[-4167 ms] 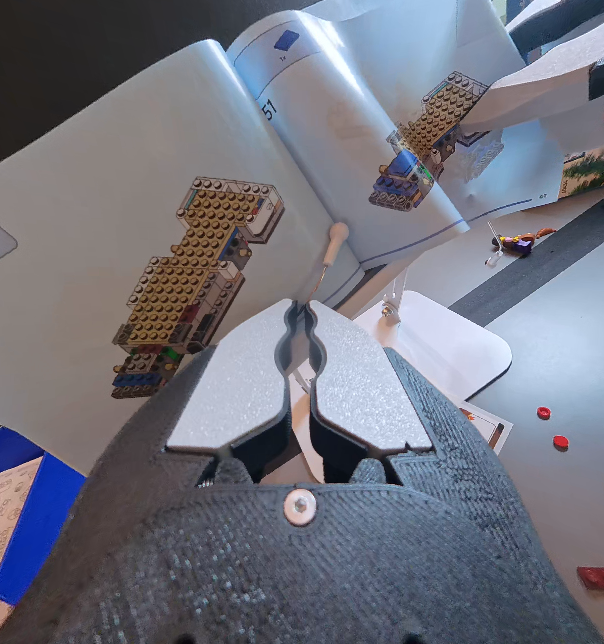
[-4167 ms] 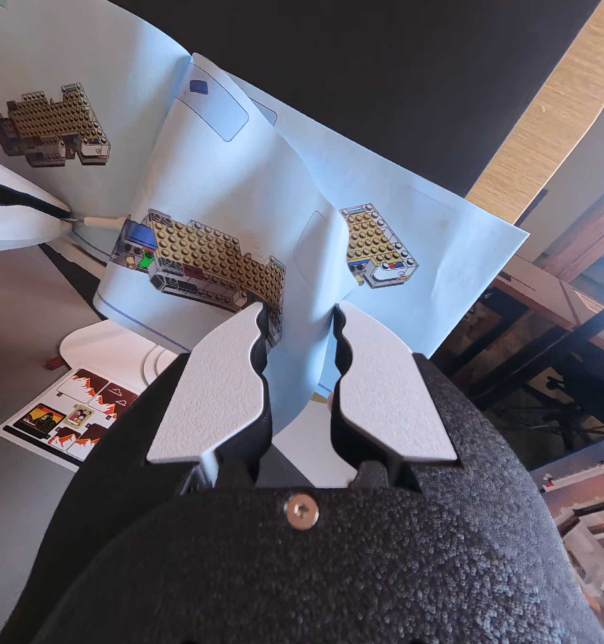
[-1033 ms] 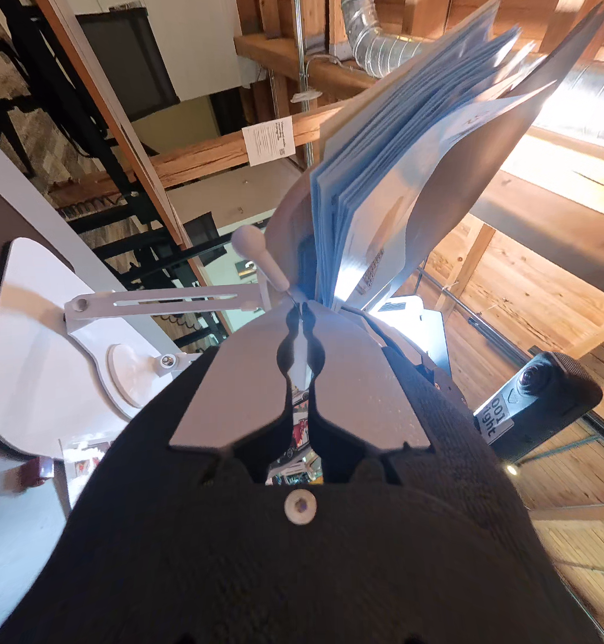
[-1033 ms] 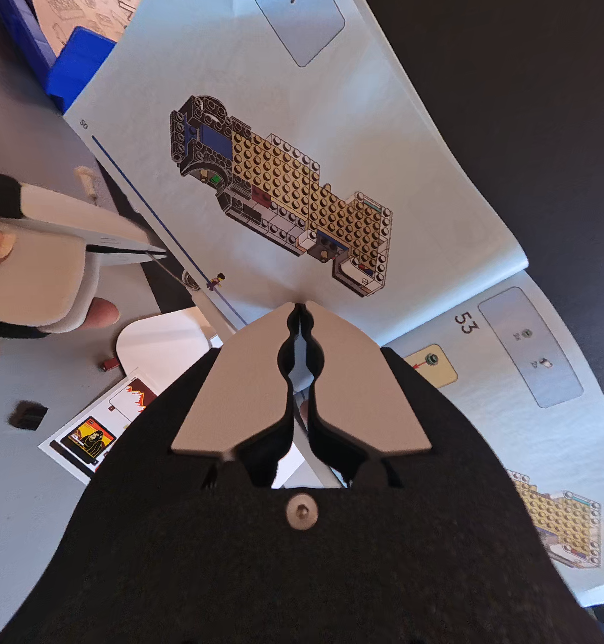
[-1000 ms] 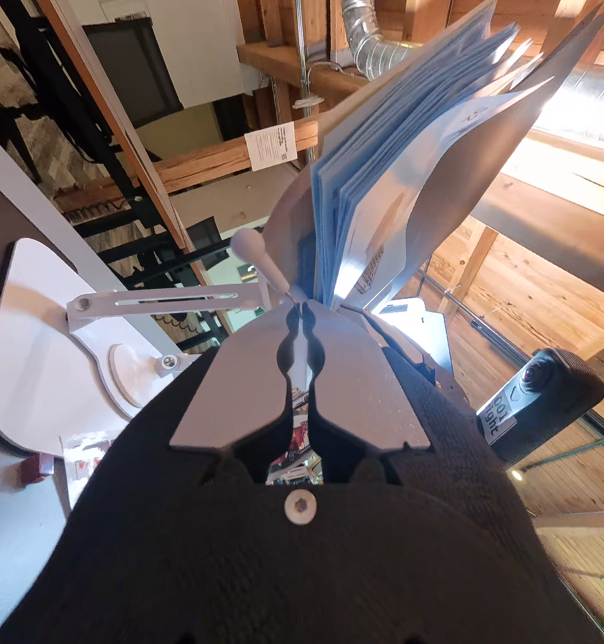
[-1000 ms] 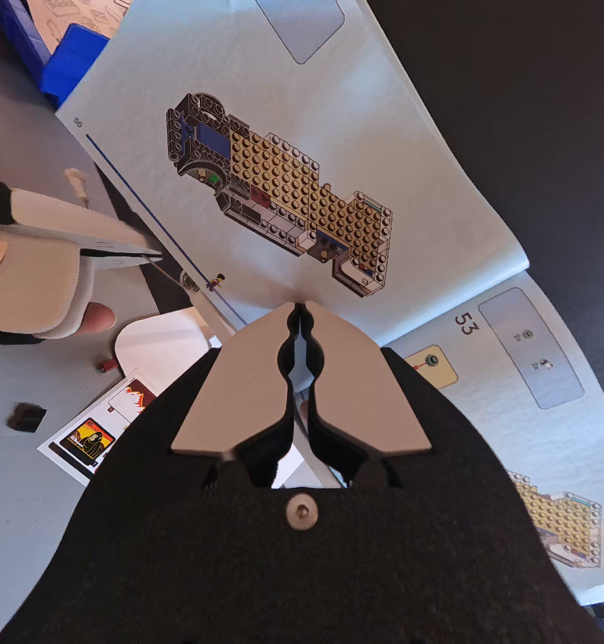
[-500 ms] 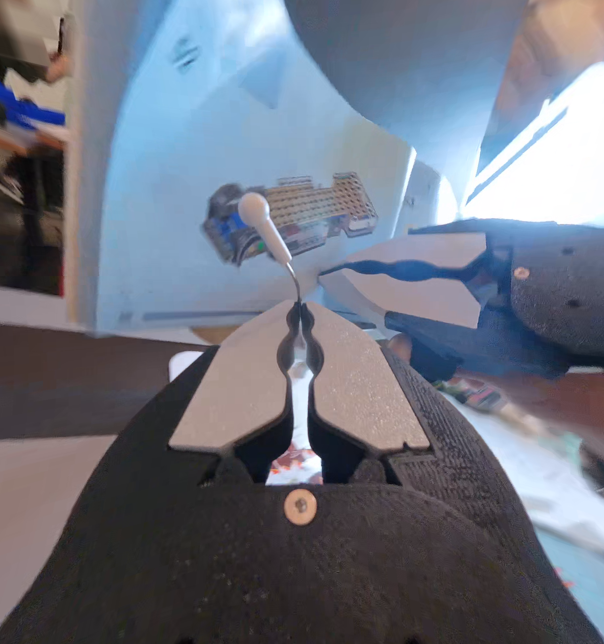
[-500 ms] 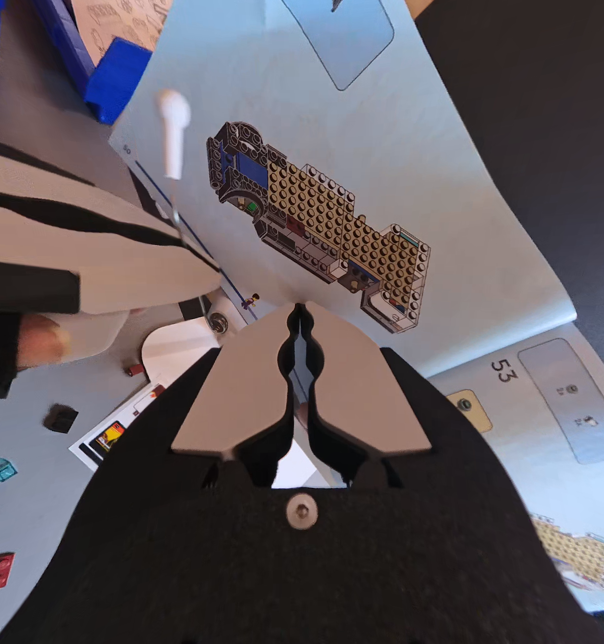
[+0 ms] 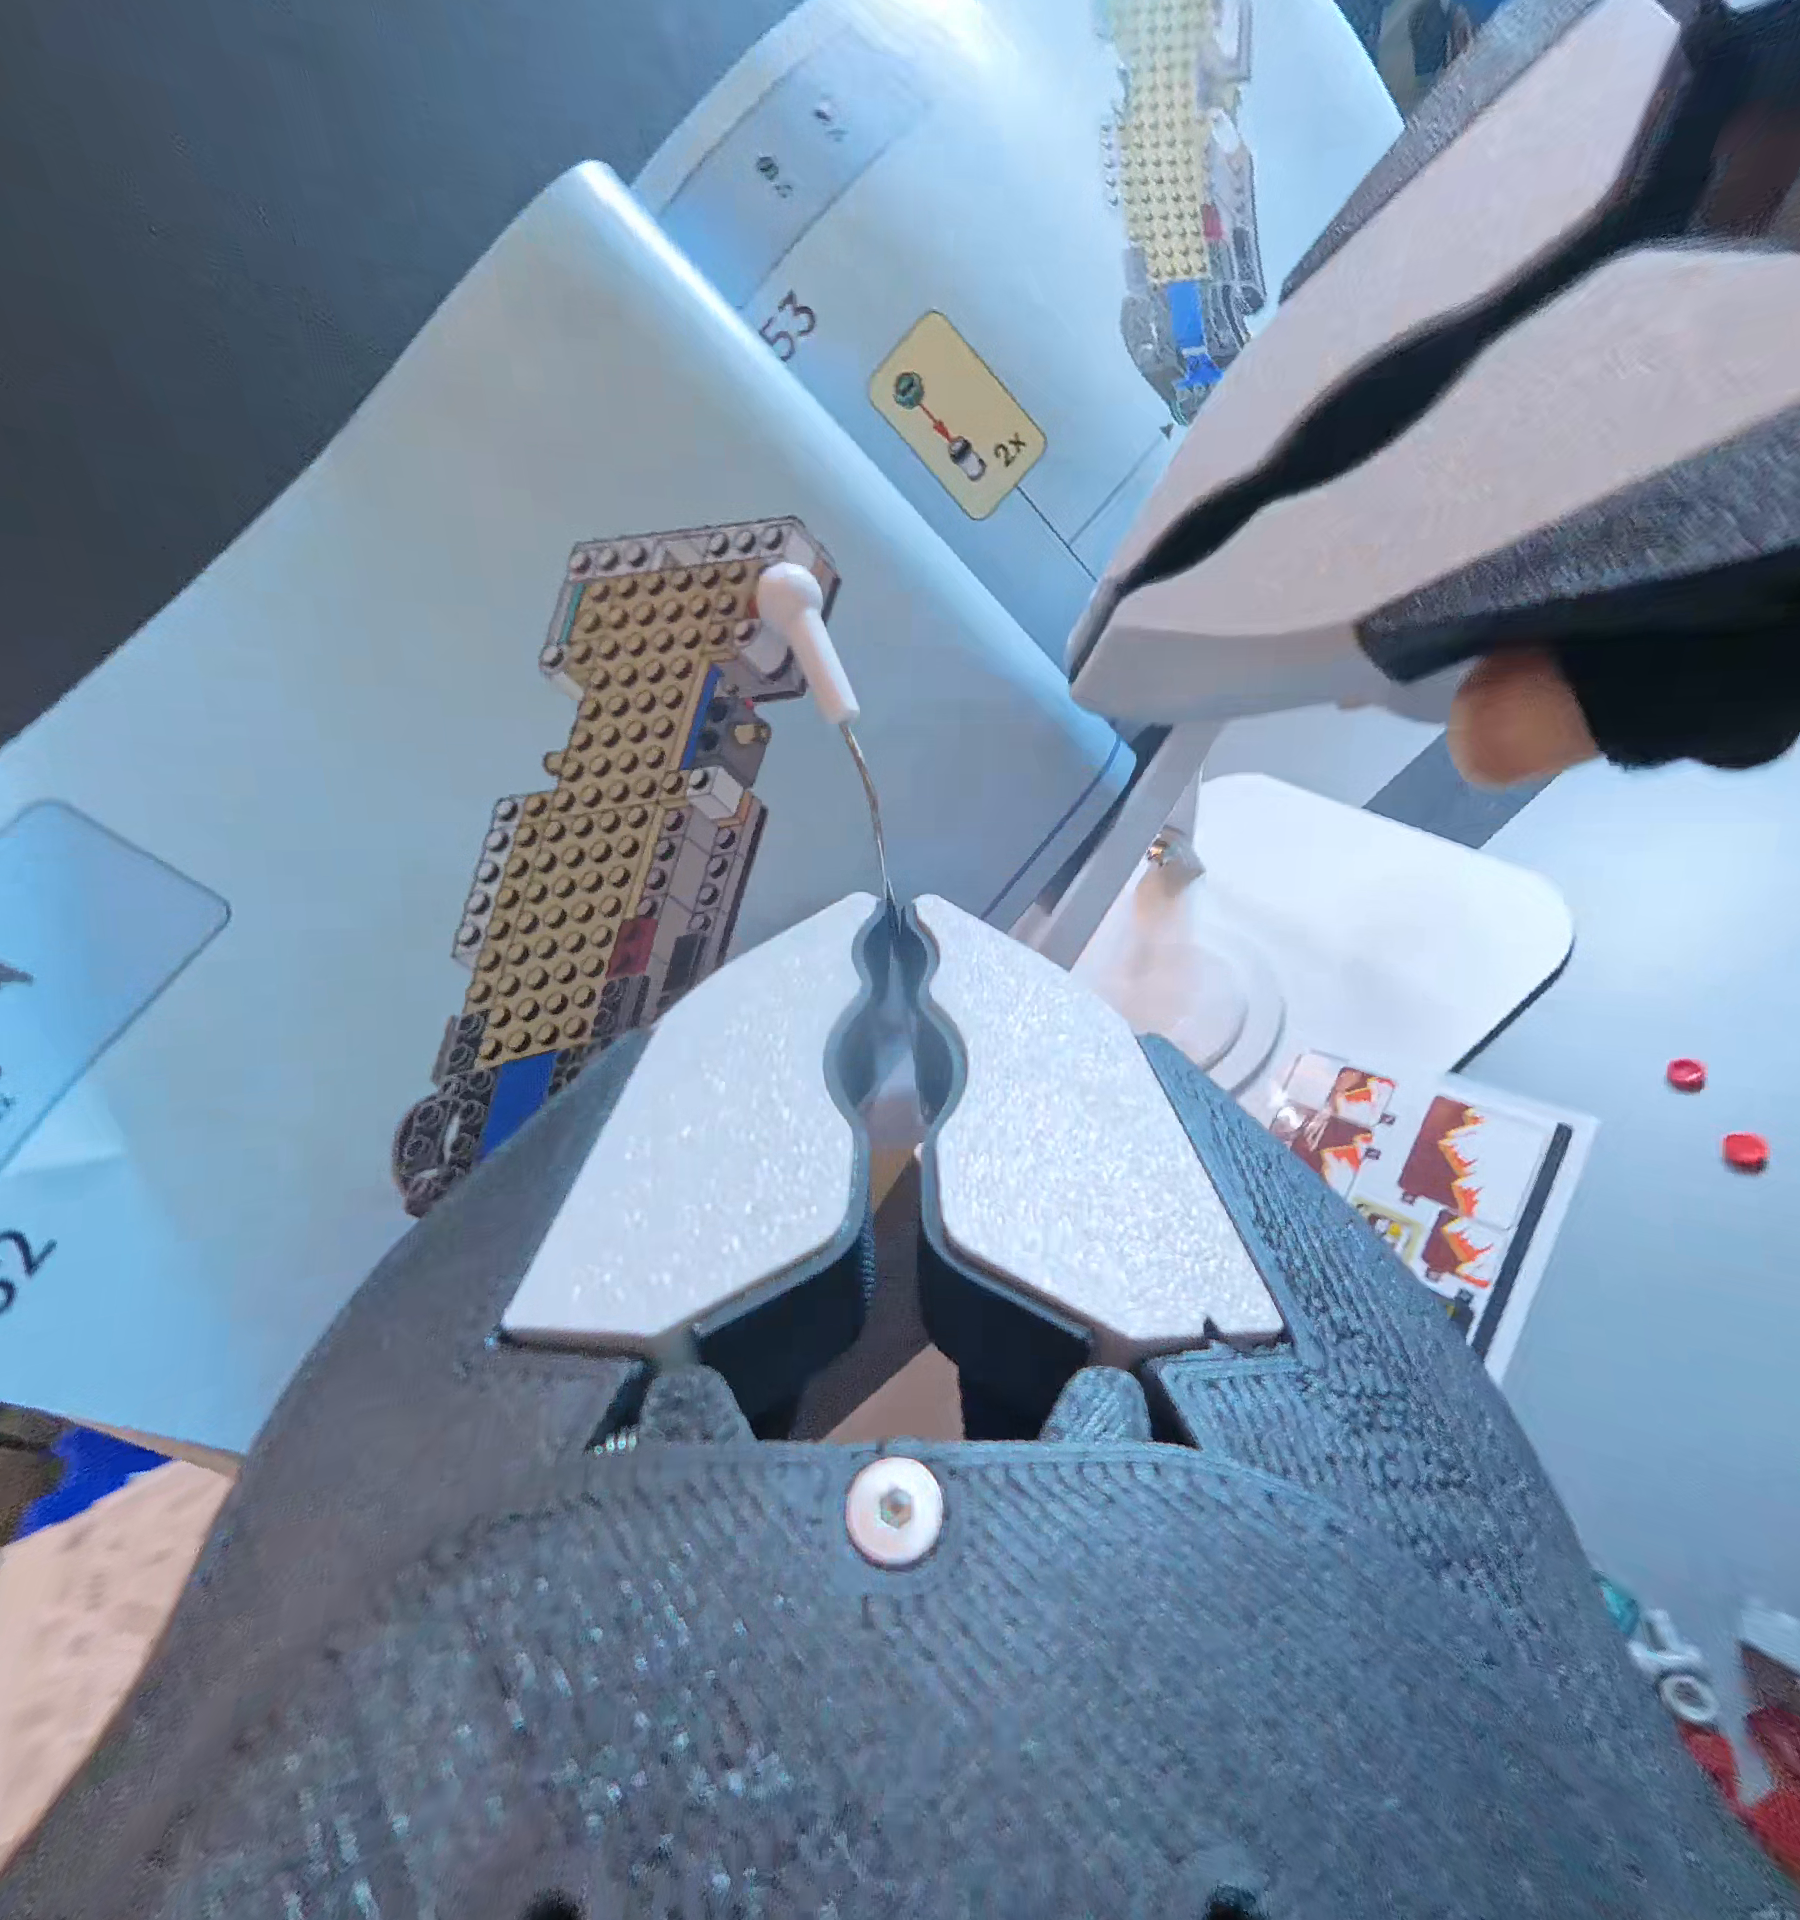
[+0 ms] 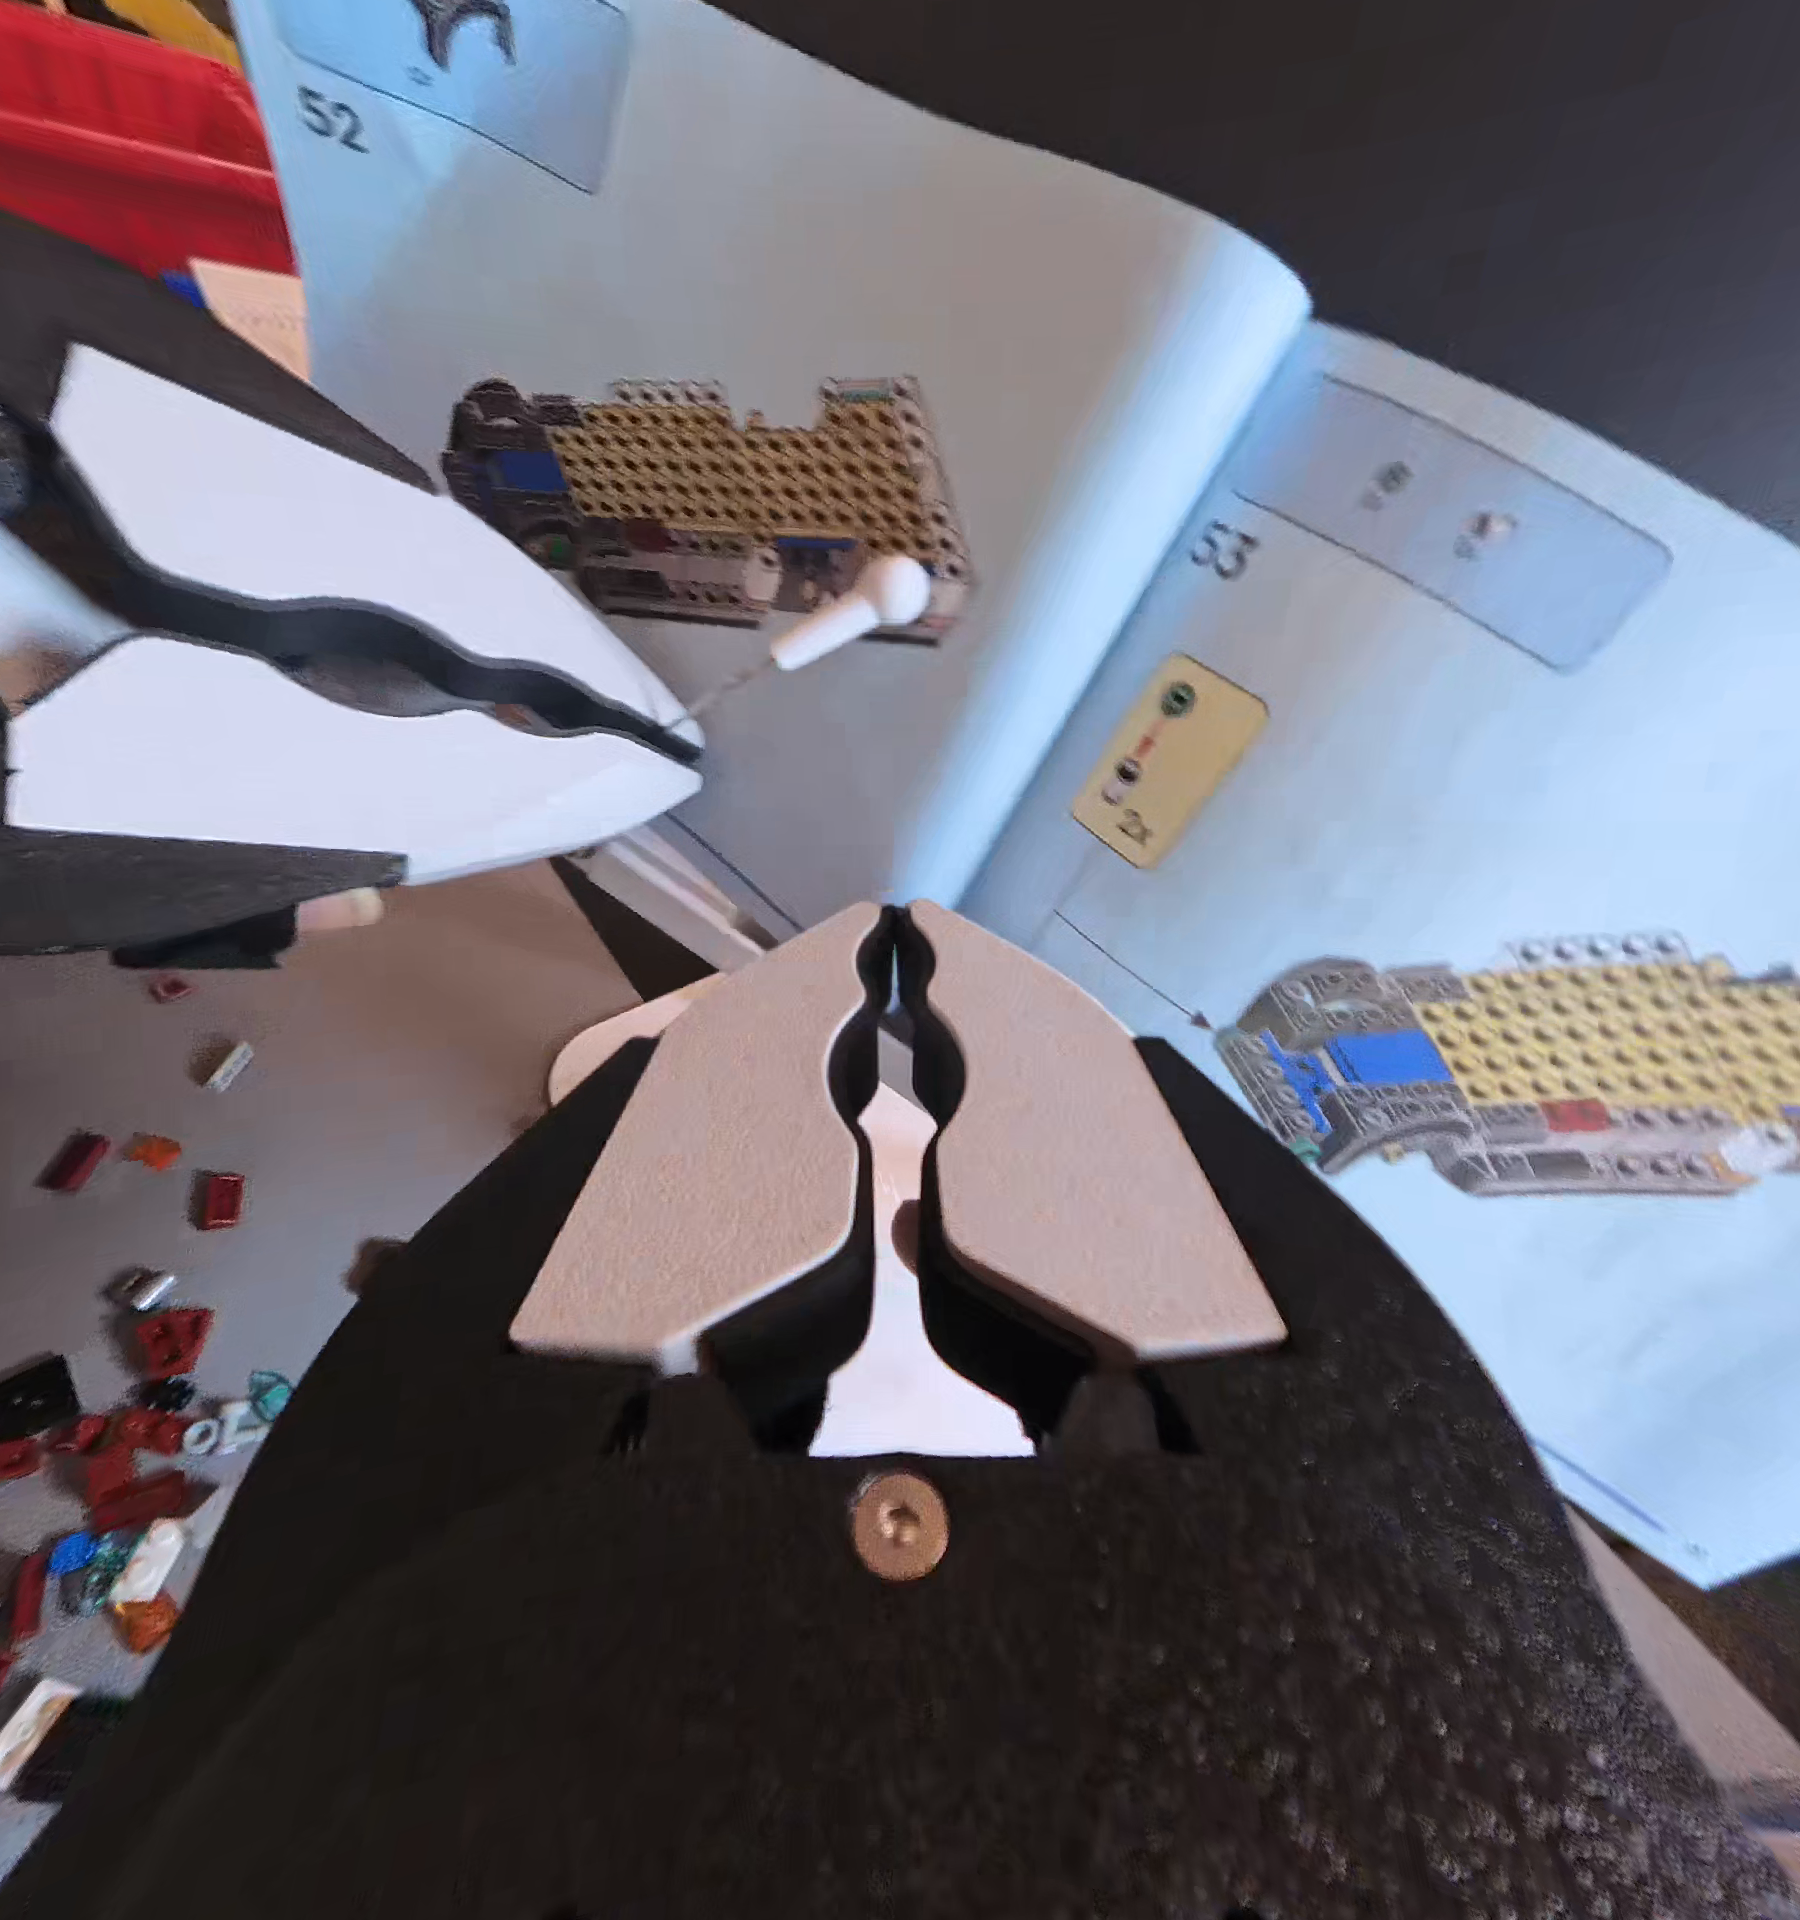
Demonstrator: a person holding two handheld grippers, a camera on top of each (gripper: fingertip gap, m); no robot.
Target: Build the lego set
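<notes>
Left hand-held gripper (image 9: 891, 914): frame centre, closed on the wire page-holder (image 9: 860, 748) of the book stand. Right hand-held gripper (image 10: 894, 914): closed and bare at the instruction booklet (image 10: 979, 520)'s fold; a second ago it pinched a page.

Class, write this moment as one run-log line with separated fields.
left gripper: shut on page-holder wire | right gripper: shut, nothing visible between tips | instruction booklet: open on stand
</notes>
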